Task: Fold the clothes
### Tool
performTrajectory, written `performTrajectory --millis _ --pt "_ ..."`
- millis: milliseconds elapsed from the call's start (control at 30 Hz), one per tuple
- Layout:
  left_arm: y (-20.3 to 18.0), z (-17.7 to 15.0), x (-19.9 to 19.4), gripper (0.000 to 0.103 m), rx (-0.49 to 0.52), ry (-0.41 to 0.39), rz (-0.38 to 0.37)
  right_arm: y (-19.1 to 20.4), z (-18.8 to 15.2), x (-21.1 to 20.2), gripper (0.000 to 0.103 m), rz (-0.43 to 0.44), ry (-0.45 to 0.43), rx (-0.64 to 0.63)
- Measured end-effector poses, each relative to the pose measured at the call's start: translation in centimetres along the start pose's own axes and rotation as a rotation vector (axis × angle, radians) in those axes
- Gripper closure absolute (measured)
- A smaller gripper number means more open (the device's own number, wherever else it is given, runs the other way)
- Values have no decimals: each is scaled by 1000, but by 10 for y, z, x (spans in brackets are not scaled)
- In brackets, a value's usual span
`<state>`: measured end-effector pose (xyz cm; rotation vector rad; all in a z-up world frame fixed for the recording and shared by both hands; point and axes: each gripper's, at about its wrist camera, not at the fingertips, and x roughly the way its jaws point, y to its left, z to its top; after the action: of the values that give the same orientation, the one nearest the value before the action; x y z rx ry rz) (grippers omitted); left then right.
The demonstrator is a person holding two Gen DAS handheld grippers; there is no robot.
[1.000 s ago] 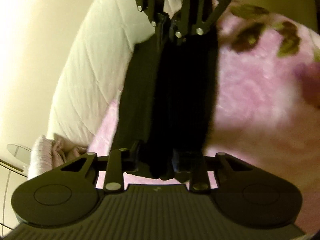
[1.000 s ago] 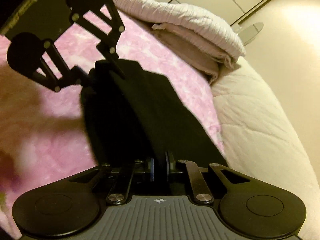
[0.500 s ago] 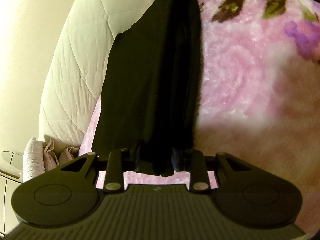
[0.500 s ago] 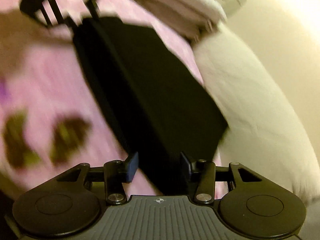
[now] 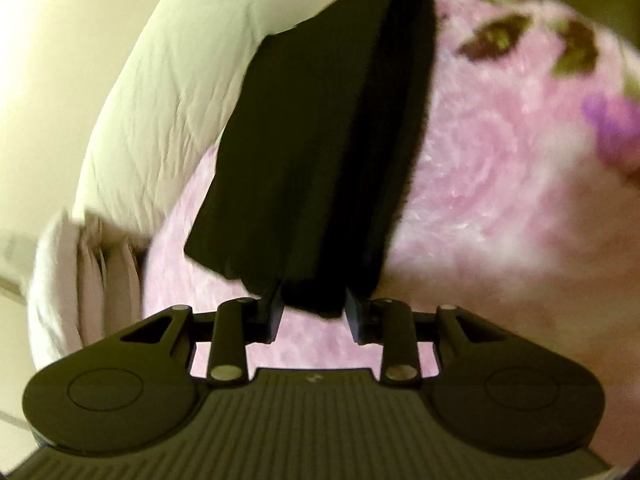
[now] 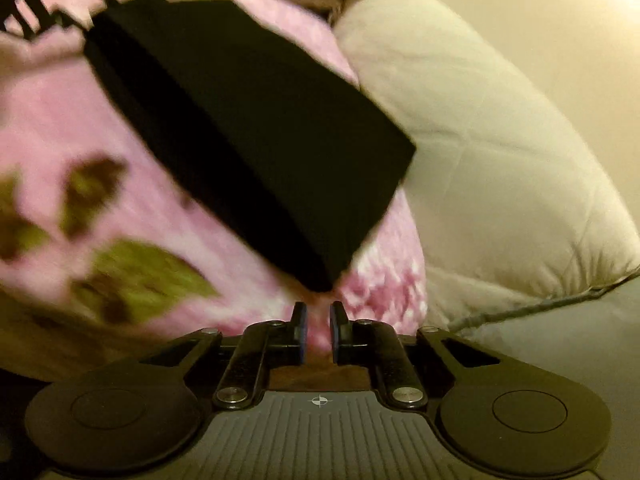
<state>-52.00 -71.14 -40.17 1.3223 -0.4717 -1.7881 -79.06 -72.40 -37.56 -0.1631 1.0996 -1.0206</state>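
A black garment [image 5: 320,140], folded into a long strip, stretches over the pink floral blanket [image 5: 500,200]. My left gripper [image 5: 314,312] has the strip's near end between its fingers; the jaws are opening, though the cloth still fills the gap and touches both pads. In the right wrist view the garment [image 6: 248,120] ends in a corner just ahead of my right gripper [image 6: 319,320]. Its jaws are closing, nearly together, with only the pink blanket [image 6: 60,120] showing between them. The left gripper [image 6: 36,12] shows blurred at the strip's far end.
A white quilted duvet [image 5: 160,100] bulges along the blanket's edge beside the garment, and shows as the duvet [image 6: 500,140] on the right. A stack of folded pale cloths [image 5: 80,260] lies past the garment's end. A thin dark cord [image 6: 540,304] crosses the duvet.
My right gripper let go of the black garment, opened wide, then drew back and closed empty. The left gripper kept the other end, with less cloth reaching past its fingers now.
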Motion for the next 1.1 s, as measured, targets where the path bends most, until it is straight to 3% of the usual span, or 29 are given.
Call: performTrajectory --millis 133,233,367,433,500,600,667,733,833,933,1100 --pt "11 1 -26 74 -132 -23 28 1 28 -18 89 39 -100 99" --pt "20 10 -23 74 -210 -30 72 1 51 -8 75 64 -151 201" --pt "20 19 9 74 -295 27 40 0 59 28 71 137 -93 350" --pt "17 19 12 83 -312 35 29 1 56 35 71 161 -67 381" --pt "14 19 14 83 -329 41 18 -7 58 33 70 162 -65 371" --pt "23 13 -2 75 -455 75 1 -19 55 9 68 163 -62 432" --pt "27 10 -16 67 -552 89 6 -22 50 -7 53 153 -48 493" --pt "29 9 -32 49 -646 99 8 -20 45 -24 44 152 -13 565" --pt "30 12 -57 27 -770 119 -9 -11 41 -47 38 157 49 649" --pt "34 18 -81 17 -868 147 -42 -7 47 -67 35 159 89 718" --pt "35 22 -105 9 -1050 219 -79 -7 59 -90 33 175 130 825"
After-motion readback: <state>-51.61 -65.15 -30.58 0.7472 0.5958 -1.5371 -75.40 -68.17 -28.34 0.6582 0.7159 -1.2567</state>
